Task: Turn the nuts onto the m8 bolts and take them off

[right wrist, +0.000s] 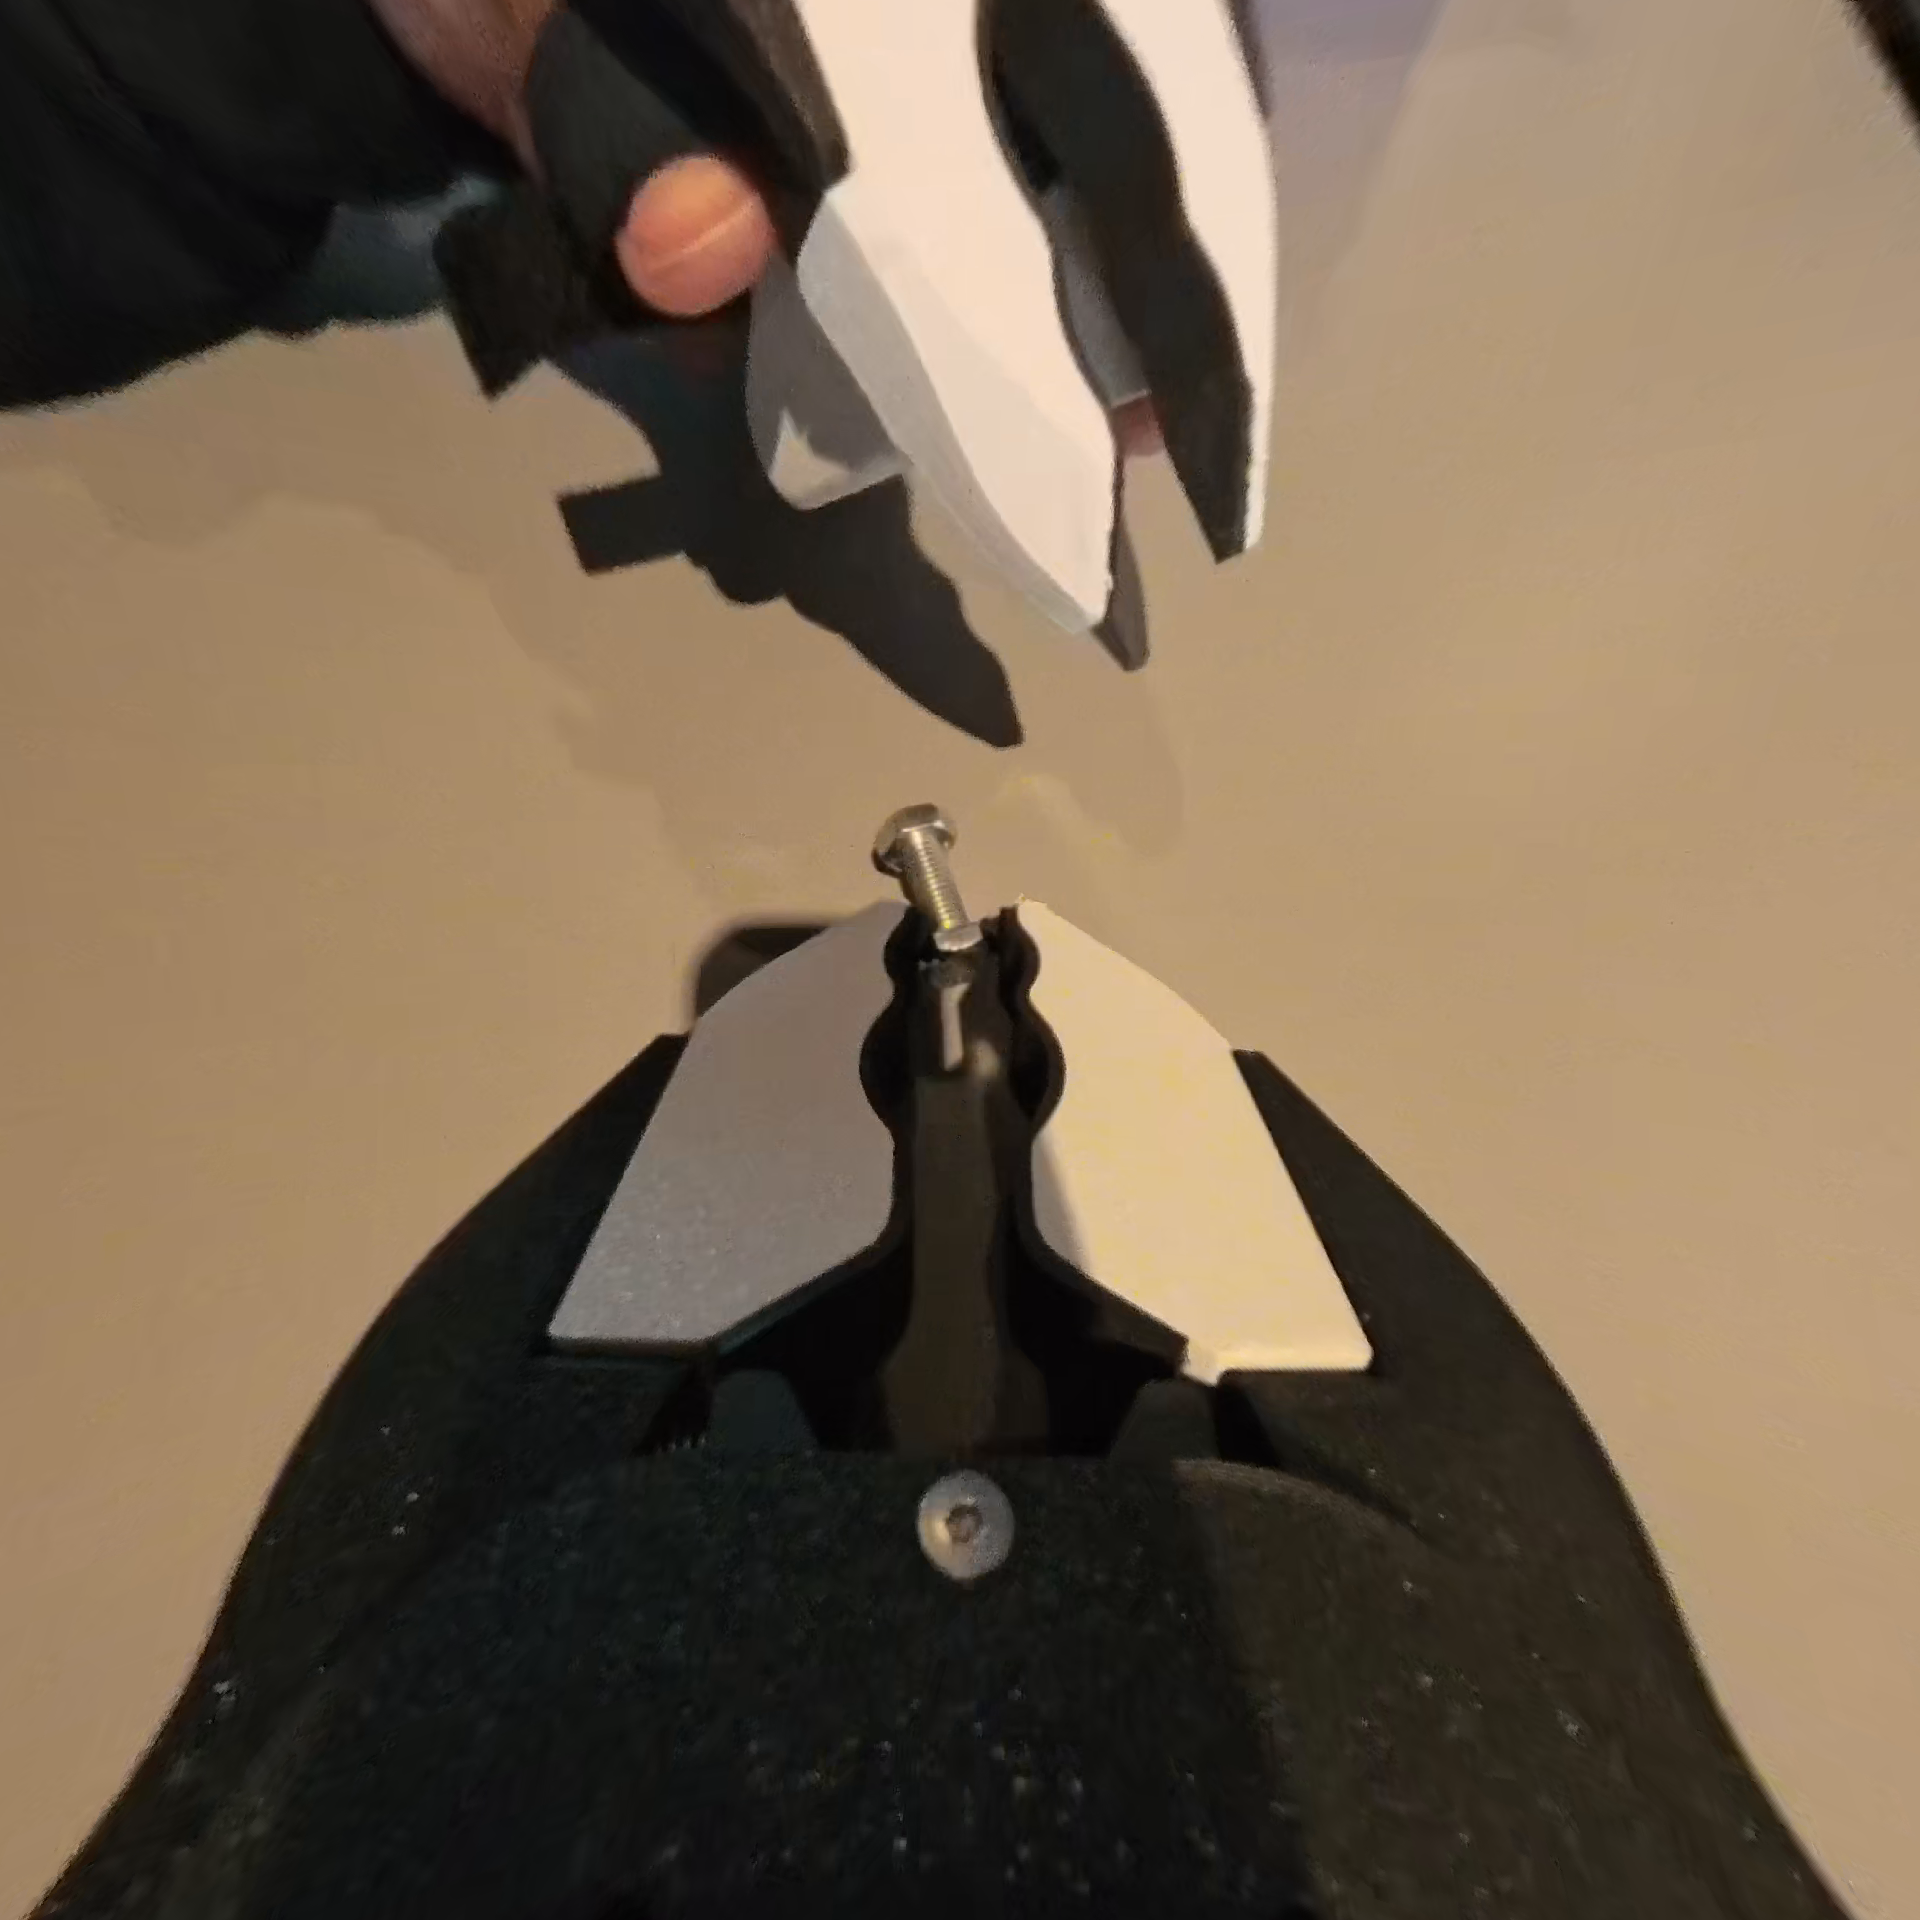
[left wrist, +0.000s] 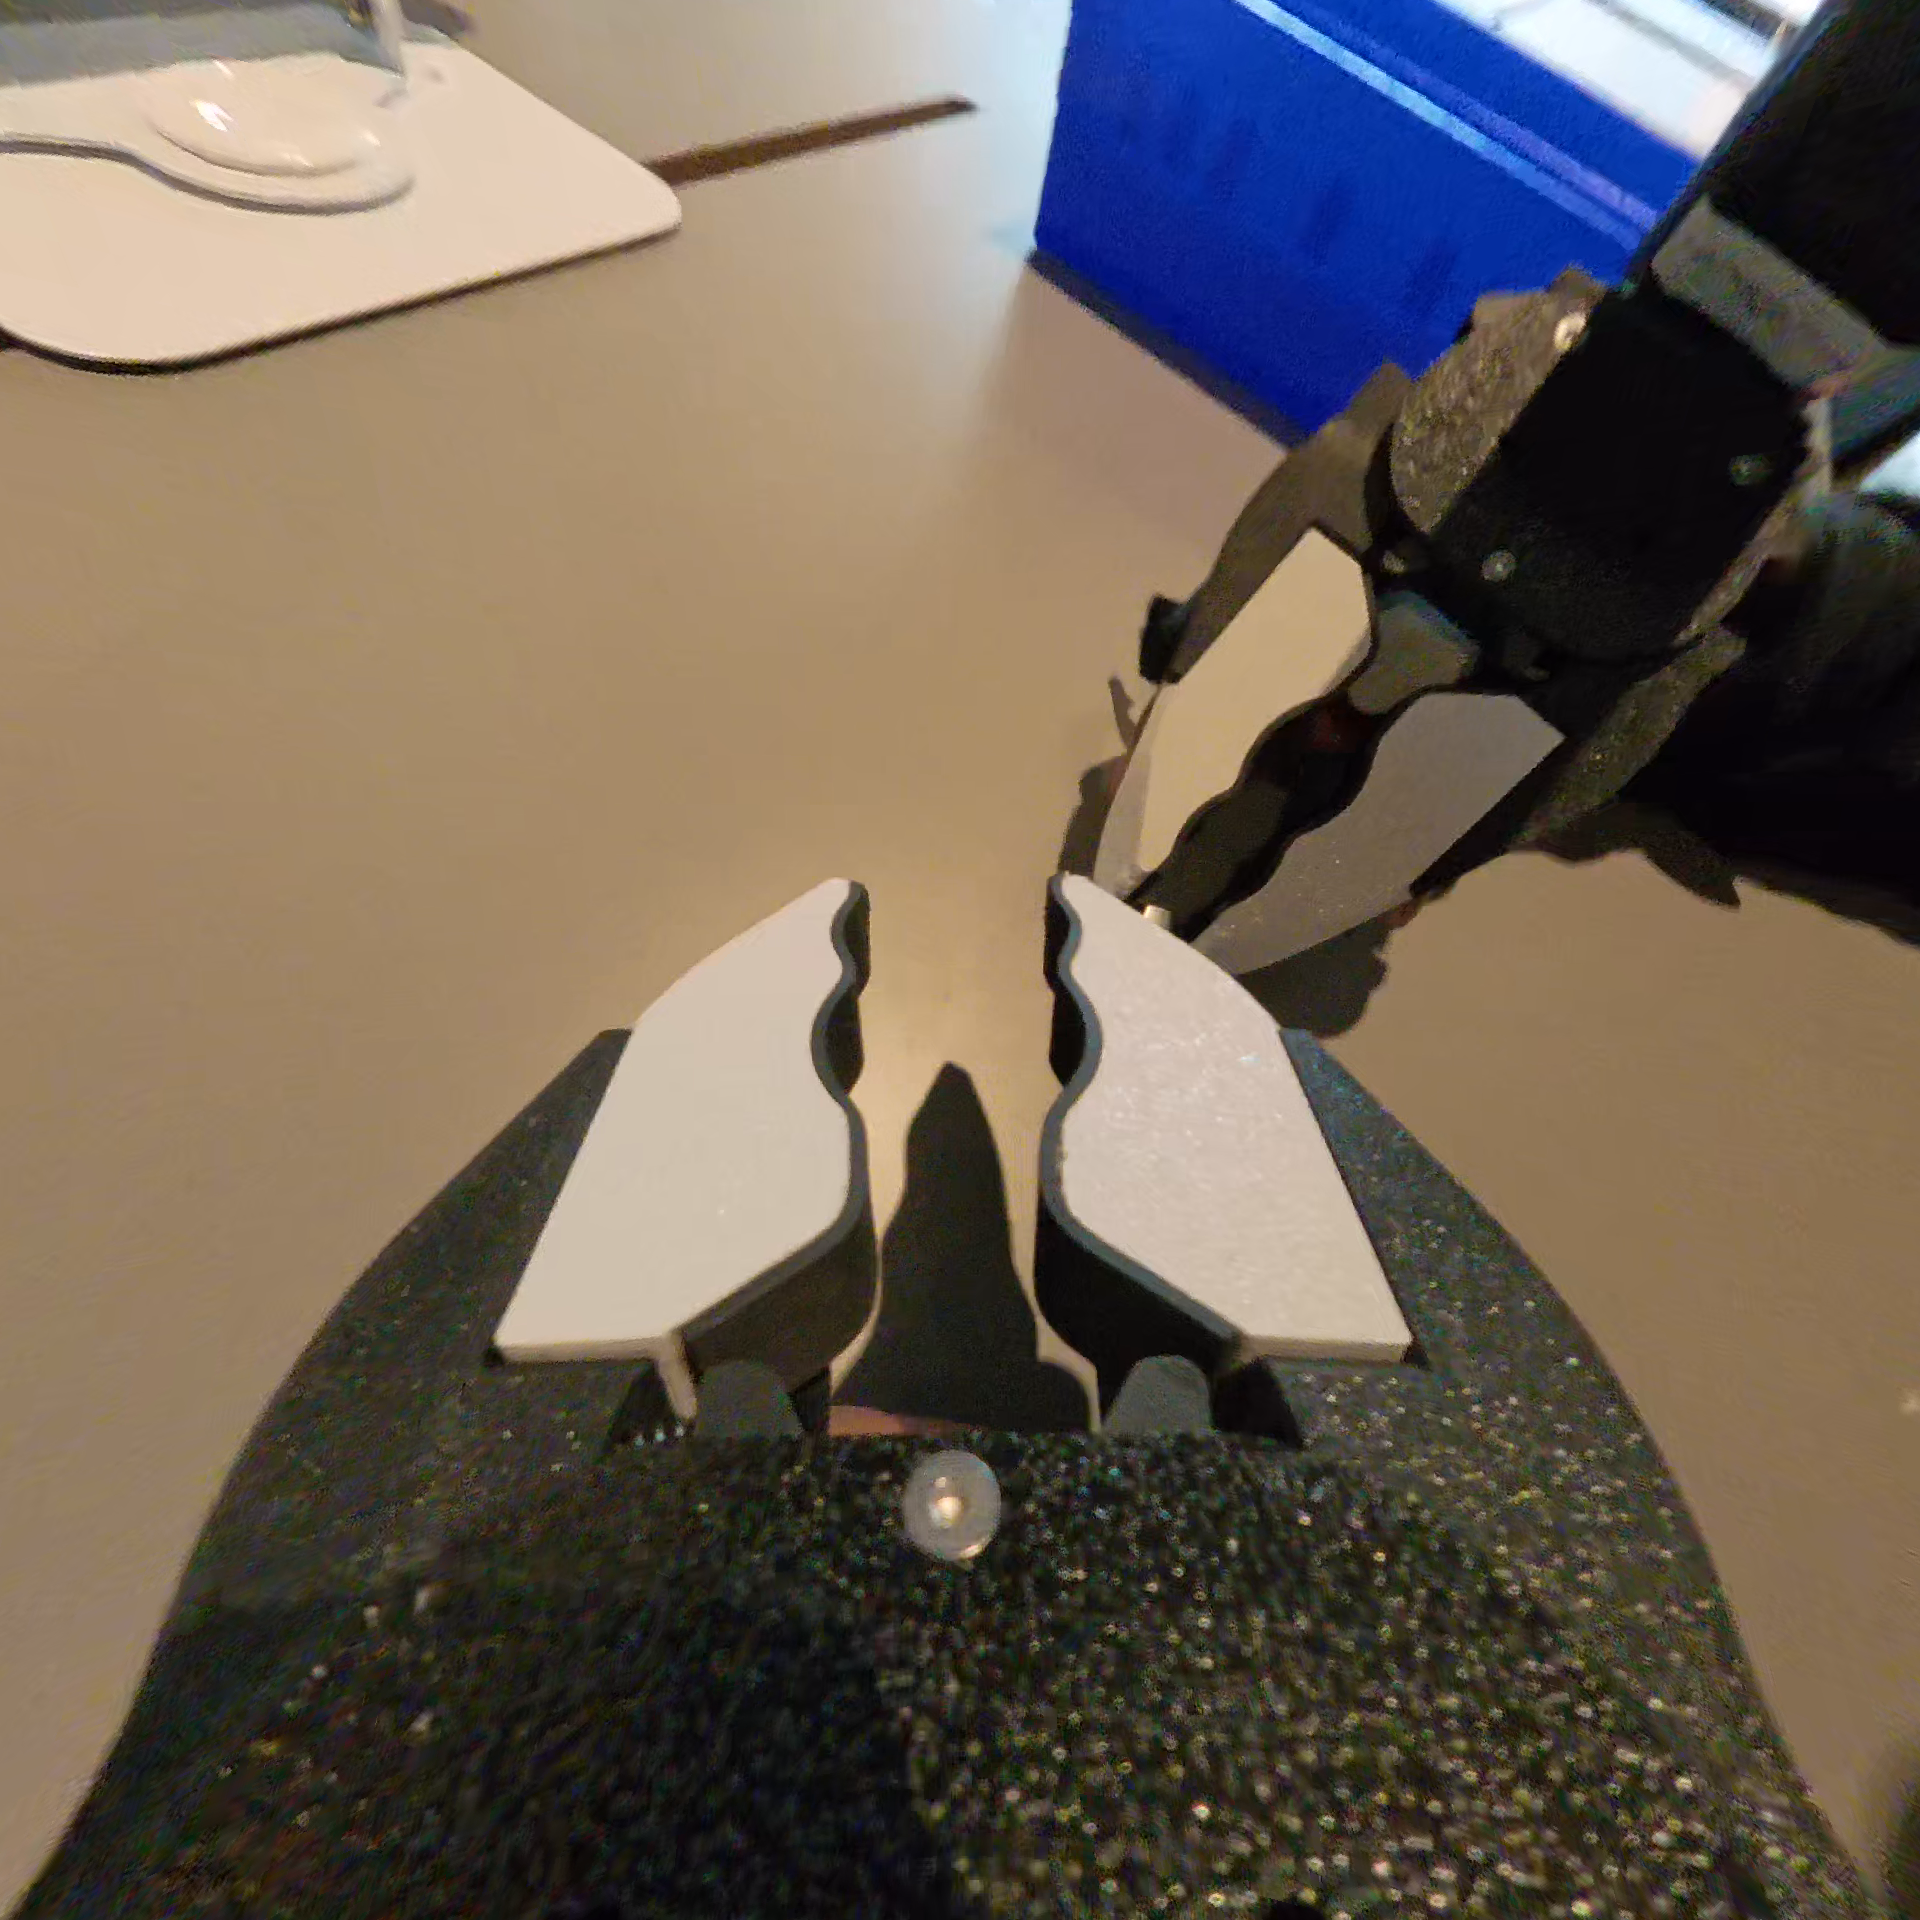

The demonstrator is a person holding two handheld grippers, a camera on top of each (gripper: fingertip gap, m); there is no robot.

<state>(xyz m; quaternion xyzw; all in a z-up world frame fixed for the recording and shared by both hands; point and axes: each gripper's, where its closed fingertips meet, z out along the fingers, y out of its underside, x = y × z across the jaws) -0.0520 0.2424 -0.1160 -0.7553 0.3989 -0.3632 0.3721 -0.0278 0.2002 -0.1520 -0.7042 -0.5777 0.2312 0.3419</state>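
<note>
In the right wrist view, my right gripper (right wrist: pixel 958 928) is shut on a small silver bolt (right wrist: pixel 928 883) above the tan table (right wrist: pixel 1558 831). The bolt's head points away from me and its shaft runs back between the fingers. A silver nut (right wrist: pixel 951 941) sits on the shaft right at the fingertips. My left gripper (right wrist: pixel 1179 592) hangs open and empty just beyond the bolt head. In the left wrist view, my left gripper (left wrist: pixel 956 914) is open with only table between its jaws. The right gripper (left wrist: pixel 1158 920) comes in from the right, a bit of metal showing at its tips.
A white mat (left wrist: pixel 312 239) with a clear object on it lies at the far left. A blue box (left wrist: pixel 1299 208) stands at the far right. A dark slot (left wrist: pixel 810 135) runs across the table between them. A gloved hand (right wrist: pixel 691 249) holds the left gripper. Left tips to right tips: about 6 cm.
</note>
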